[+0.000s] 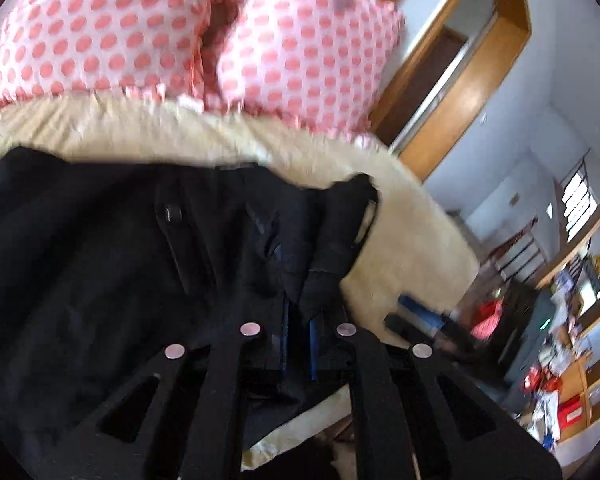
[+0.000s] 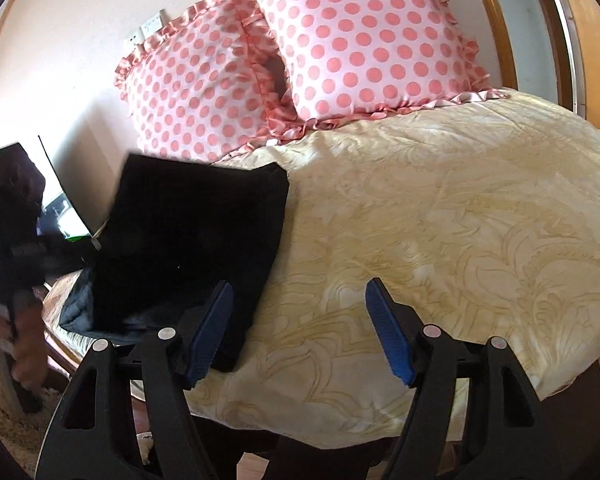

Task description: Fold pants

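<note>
1. Left hand-held gripper (image 1: 298, 326) has its blue pads pressed together on a bunched fold of the black pants (image 1: 112, 248), lifting that edge.
2. Right hand-held gripper (image 2: 300, 330) is spread wide, pinching nothing, above the cream bedspread (image 2: 440, 220).
3. In the right wrist view, the pants (image 2: 188, 240) lie folded at 9 o'clock on the bed, with the left blue pad (image 2: 208, 332) overlapping their near corner.
4. 2 pink polka-dot pillows (image 2: 364, 40) lean at 12 o'clock against the wall.
</note>
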Action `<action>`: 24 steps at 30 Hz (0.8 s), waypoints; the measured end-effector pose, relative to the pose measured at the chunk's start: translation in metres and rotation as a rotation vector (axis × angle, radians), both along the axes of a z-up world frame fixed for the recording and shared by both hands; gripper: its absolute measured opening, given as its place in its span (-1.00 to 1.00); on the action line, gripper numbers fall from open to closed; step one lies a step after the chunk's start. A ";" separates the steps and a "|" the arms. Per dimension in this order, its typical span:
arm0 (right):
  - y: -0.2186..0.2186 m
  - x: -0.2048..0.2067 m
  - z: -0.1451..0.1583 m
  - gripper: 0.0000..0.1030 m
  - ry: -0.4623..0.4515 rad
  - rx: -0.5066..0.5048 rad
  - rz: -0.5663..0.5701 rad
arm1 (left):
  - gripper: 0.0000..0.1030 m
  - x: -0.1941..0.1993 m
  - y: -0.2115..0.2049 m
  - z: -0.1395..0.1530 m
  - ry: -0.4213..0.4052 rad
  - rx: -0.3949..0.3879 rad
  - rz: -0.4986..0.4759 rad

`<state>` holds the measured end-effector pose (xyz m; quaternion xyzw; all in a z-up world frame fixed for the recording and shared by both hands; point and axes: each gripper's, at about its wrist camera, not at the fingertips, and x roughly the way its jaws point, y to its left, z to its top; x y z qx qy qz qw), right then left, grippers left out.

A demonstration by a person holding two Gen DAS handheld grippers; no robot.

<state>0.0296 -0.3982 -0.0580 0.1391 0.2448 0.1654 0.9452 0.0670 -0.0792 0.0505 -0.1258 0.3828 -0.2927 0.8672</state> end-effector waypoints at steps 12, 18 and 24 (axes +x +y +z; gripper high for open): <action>-0.009 0.001 0.006 0.37 -0.006 -0.007 -0.078 | -0.77 -0.025 -0.058 -0.035 -0.074 0.166 -0.130; -0.003 -0.007 0.037 0.37 -0.130 -0.035 -0.108 | 0.63 -0.050 -0.011 -0.004 -0.120 0.032 -0.123; 0.065 0.014 0.054 0.37 -0.141 -0.129 0.123 | 0.82 -0.033 0.063 0.006 -0.188 0.157 0.231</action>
